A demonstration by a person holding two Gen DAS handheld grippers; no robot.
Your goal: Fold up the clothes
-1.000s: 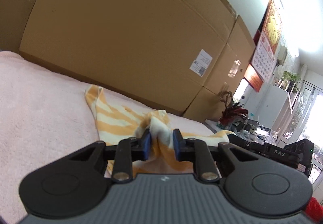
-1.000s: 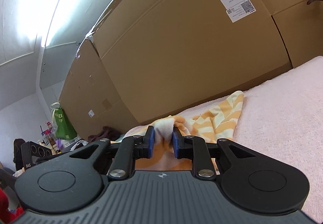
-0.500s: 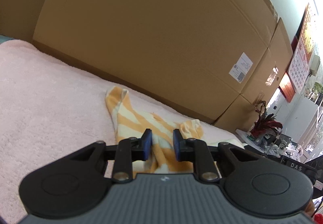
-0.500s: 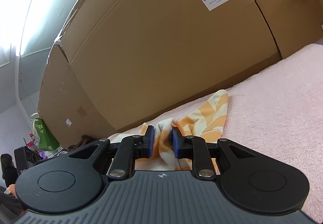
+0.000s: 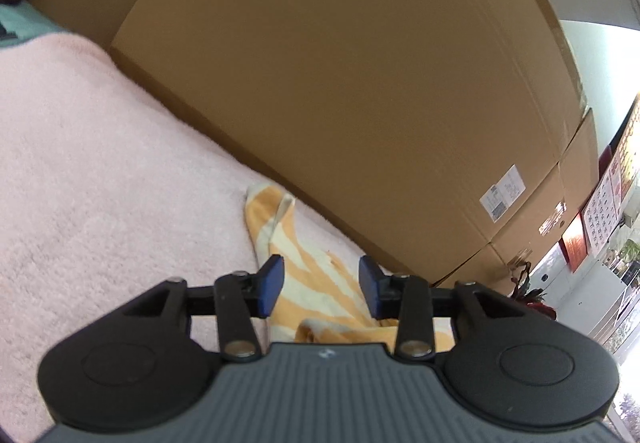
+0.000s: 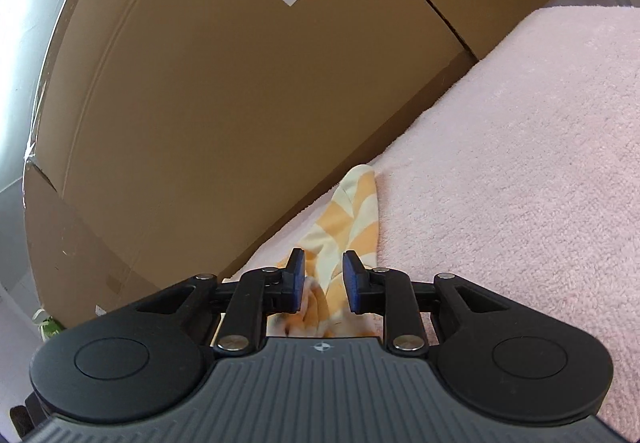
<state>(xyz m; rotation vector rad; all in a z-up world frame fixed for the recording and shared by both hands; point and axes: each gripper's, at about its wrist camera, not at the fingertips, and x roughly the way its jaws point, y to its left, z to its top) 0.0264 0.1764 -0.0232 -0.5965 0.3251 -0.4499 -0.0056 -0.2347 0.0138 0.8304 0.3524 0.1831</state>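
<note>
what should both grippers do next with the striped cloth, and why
Probably draw both back clear. The left gripper and right gripper have jaws opening, pads off the orange striped cloth, which lies on the pink blanket, so this fold looks laid.

Left gripper [image 5: 320, 285] black with ribbed grey housing, blue pads, silver screws, right gripper [image 6: 323, 281] alike

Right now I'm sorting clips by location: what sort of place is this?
Probably a lived-in home room doubling as storage: large cardboard boxes stand behind a pink fleece blanket, with a wall calendar and potted plant beyond.
</note>
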